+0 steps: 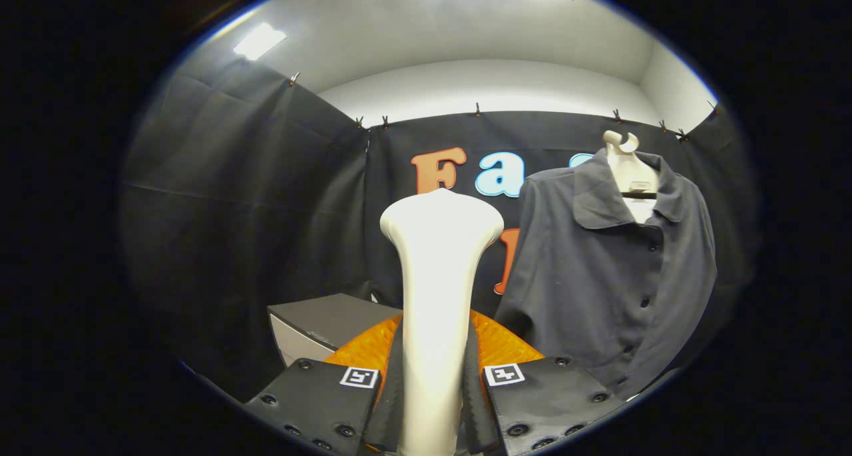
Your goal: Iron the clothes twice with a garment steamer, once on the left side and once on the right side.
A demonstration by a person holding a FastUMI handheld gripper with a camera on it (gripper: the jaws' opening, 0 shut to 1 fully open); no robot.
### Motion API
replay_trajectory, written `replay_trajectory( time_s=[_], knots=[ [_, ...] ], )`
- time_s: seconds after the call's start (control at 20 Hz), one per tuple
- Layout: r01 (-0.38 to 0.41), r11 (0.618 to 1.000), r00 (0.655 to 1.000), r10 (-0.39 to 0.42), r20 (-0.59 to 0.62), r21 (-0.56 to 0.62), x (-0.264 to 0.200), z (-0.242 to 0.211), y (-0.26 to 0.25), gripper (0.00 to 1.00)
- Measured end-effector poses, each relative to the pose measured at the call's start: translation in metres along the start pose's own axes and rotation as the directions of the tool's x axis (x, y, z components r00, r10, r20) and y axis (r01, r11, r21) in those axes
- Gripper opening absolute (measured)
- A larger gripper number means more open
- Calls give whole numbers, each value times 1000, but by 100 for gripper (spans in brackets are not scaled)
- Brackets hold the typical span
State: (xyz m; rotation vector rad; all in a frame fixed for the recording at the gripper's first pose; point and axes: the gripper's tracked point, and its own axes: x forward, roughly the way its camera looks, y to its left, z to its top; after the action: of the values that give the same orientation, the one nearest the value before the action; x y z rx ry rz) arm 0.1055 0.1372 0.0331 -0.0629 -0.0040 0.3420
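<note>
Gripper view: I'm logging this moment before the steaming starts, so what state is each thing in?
White garment steamer: upright, clamped between the fingers, head raised, apart from the shirt.
Gripper: shut on the steamer's handle, both fingers pressing its sides.
Dark grey button-front shirt: hanging on a hanger, buttoned, collar folded down, beyond the fingers and beside the steamer head.
White plastic hanger: carrying the shirt, hook visible above the collar.
Grey box: resting low beyond the fingers.

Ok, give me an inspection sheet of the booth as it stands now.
Surface: grey box top beyond the fingers, bare.
Job's things: white steamer upright between the fingers; dark shirt buttoned on a white hanger, beside the steamer head, apart from it.
Clutter: nothing seen.
Gripper: gripper shut on the steamer's handle.
Cables: nothing seen.
Surroundings: black cloth walls clipped up, ceiling lights on.
</note>
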Motion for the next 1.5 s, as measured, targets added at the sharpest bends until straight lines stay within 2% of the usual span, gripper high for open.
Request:
replay_trajectory(
  time_s=[0.4, 0.65, 0.9, 1.15, 1.5],
  knots=[
    [193, 981, 981, -193, 8, 8, -40, -12, -125, 44],
    [276, 961, 961, -276, -25, 20, -44, -16, -172, 44],
    [291, 956, 956, -289, -54, 28, -25, -26, -193, 44],
    [274, 961, 958, -270, -99, 27, 0, -40, -195, 44],
    [268, 963, 959, -265, -104, 19, 27, -39, -198, 44]
  ],
)
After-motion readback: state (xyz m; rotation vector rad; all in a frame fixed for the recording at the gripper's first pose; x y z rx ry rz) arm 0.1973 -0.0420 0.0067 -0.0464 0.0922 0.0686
